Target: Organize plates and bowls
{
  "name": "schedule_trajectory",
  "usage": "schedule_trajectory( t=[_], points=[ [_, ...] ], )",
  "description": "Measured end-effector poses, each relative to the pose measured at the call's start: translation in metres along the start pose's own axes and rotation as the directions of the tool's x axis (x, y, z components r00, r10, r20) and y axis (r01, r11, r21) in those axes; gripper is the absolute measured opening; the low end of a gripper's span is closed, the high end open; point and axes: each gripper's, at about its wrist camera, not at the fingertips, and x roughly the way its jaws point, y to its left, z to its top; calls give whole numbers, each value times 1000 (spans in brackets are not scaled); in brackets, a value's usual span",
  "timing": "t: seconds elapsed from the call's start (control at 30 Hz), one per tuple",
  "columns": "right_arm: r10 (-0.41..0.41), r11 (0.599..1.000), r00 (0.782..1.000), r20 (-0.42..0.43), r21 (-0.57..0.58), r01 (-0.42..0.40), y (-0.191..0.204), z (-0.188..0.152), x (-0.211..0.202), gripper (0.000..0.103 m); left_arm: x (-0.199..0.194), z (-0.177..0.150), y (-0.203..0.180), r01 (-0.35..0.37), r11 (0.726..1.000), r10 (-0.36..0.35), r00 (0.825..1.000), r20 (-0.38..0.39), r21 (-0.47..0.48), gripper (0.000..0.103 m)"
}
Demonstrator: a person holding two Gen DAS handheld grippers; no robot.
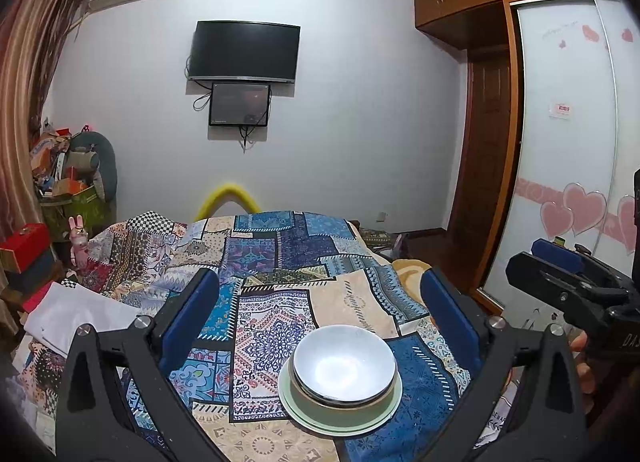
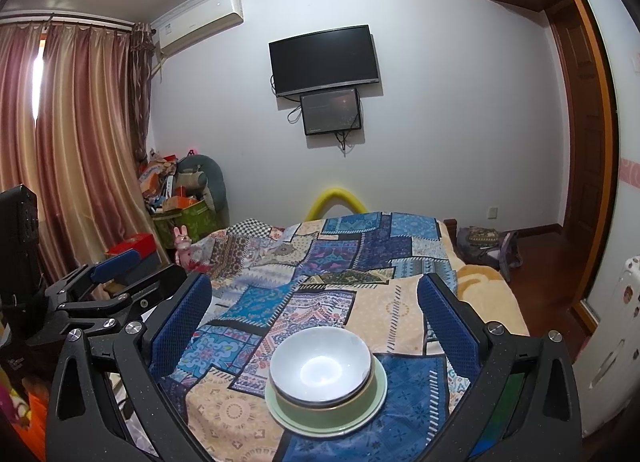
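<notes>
A white bowl (image 1: 344, 362) sits nested in an olive-green bowl (image 1: 344, 408), which rests on a pale green plate (image 1: 316, 422), all stacked on the patchwork cloth. The stack also shows in the right wrist view: white bowl (image 2: 320, 366), green bowl (image 2: 320, 412), plate (image 2: 372, 418). My left gripper (image 1: 320, 298) is open and empty, held above and just behind the stack. My right gripper (image 2: 314, 302) is open and empty, also above the stack. Each gripper shows at the edge of the other's view: right gripper (image 1: 568, 266), left gripper (image 2: 112, 266).
The patchwork cloth (image 1: 280, 262) covers a bed-like surface. White folded fabric (image 1: 76, 318) lies at its left. Boxes and a cluttered pile (image 1: 68, 181) stand at the left by curtains (image 2: 80, 133). A wardrobe (image 1: 568, 121) and doorway are at the right. A TV (image 1: 244, 51) hangs on the far wall.
</notes>
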Motion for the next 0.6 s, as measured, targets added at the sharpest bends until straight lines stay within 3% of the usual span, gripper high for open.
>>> schedule_trajectory(
  t=[0.6],
  points=[
    [7, 1000, 1000, -3, -13, -7, 5, 2, 1, 103, 1, -2, 2, 26, 1000, -26, 1000, -5, -7, 102]
  ],
)
